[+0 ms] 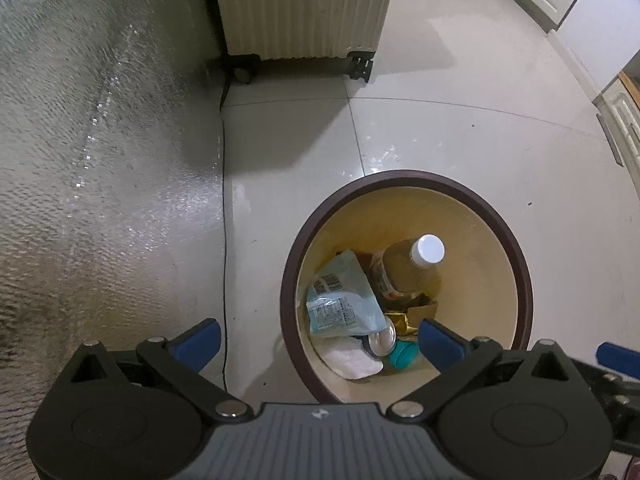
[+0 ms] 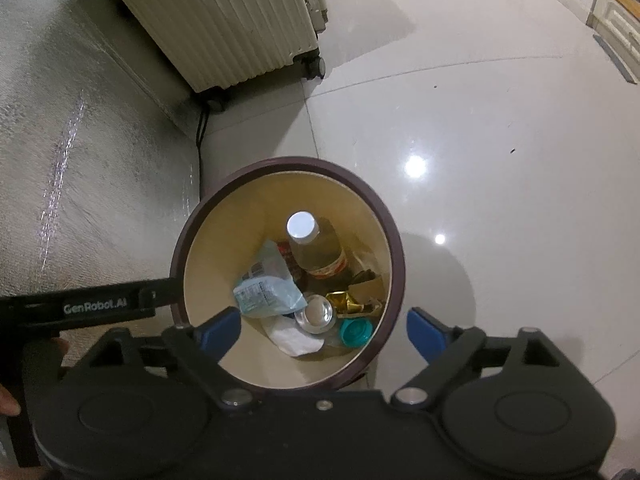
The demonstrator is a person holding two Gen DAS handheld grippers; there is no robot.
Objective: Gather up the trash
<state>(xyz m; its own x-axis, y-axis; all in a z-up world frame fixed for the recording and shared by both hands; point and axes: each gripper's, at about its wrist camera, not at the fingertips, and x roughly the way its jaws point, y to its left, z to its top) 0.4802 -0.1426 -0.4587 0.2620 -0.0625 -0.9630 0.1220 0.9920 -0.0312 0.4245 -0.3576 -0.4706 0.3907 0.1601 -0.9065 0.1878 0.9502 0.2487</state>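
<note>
The left gripper [image 1: 318, 340] hangs with its blue fingers [image 1: 438, 342] spread wide and nothing between them, above the near edge of a round trash bin [image 1: 520, 248] with a dark brown rim. Inside lie a white-capped bottle [image 1: 408, 270], a pale blue wrapper [image 1: 344, 300], a white tissue [image 1: 352, 360], a teal cap [image 1: 404, 354] and gold foil [image 1: 400, 320]. A ribbed cream suitcase [image 1: 304, 8] stands far off on the tiled floor [image 1: 460, 120].

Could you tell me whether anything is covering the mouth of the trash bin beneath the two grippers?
Nothing visible does: the trash bin has no lid, and both the right gripper and left gripper are open and empty above it.
</note>
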